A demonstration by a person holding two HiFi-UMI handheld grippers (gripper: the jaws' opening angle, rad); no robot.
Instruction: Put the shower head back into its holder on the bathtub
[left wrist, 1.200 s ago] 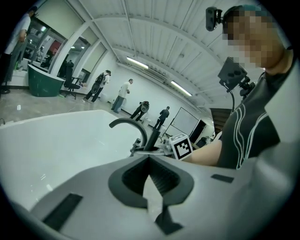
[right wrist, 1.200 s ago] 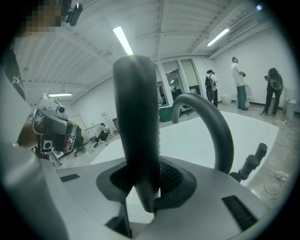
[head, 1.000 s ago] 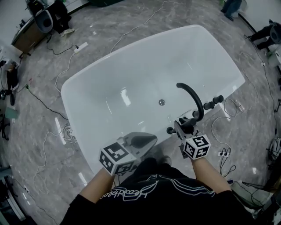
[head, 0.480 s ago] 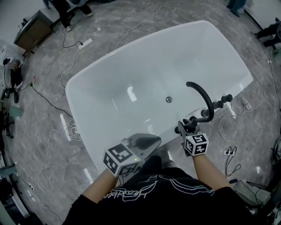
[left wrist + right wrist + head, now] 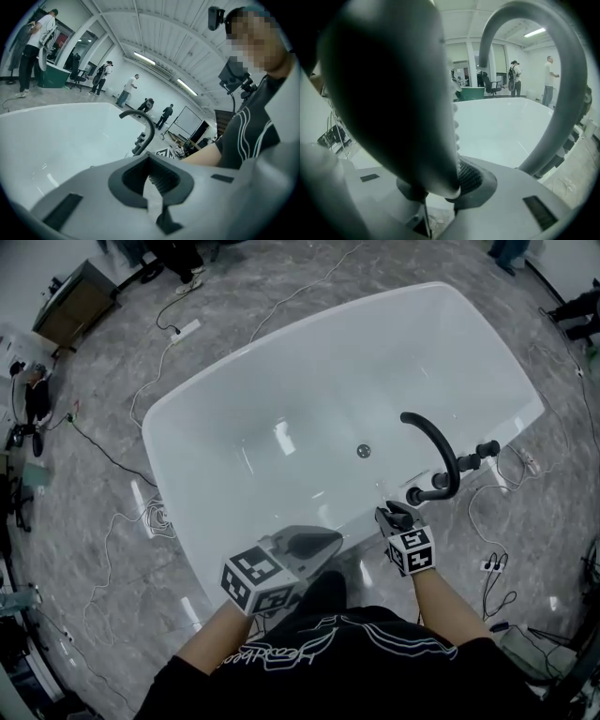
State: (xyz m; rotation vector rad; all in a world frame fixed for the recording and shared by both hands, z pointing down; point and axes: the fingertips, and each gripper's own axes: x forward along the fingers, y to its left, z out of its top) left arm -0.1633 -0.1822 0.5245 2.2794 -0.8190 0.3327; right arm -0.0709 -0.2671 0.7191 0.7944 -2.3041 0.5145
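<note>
A white bathtub [image 5: 187, 512] lies below me with a black arched faucet [image 5: 436, 451] and knobs [image 5: 473, 457] on its right rim. My right gripper [image 5: 394, 517] is at the near rim, just in front of the faucet's base fitting [image 5: 417, 495]. It is shut on the dark shower head [image 5: 393, 93], which fills the left of the right gripper view, with the faucet arch [image 5: 562, 93] beside it. My left gripper [image 5: 305, 545] hovers by the tub's near edge, shut with nothing in it; in its own view the left gripper [image 5: 151, 180] faces the faucet [image 5: 145, 124].
The drain [image 5: 364, 451] sits in the tub's floor. Cables and a power strip [image 5: 185, 330] trail over the grey marble floor around the tub, with more cables [image 5: 487, 568] right of the faucet. Several people stand far off in the room.
My right gripper has sunk toward the tub's near rim with the shower head in it, ending lower in front of the faucet base. The left gripper has barely moved.
</note>
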